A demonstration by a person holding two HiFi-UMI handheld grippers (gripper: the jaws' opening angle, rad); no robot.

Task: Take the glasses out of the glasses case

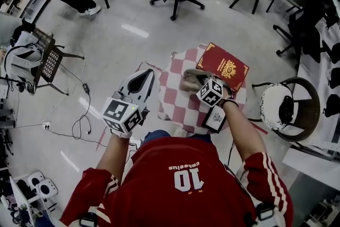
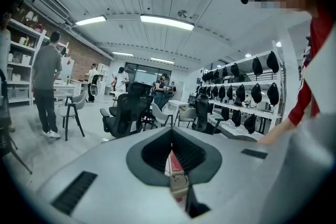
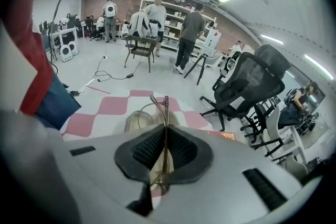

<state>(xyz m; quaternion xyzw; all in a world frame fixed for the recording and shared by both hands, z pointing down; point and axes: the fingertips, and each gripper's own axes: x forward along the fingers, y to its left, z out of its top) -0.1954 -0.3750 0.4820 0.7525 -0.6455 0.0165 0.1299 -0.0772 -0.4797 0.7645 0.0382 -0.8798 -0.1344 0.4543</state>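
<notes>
Currently: right gripper (image 3: 164, 126), fingers clenched on thin gold wire-framed glasses (image 3: 165, 107), the frame standing edge-on between the pads and projecting past the tips. Beige soft glasses case (image 3: 132, 121), just beyond those fingertips, on a red-and-white checked cloth (image 3: 113, 107). Left gripper (image 2: 171, 134), fingers pressed together, holding nothing, well apart from the case.

The red shirt (image 1: 159, 167) bears a white number 10.
</notes>
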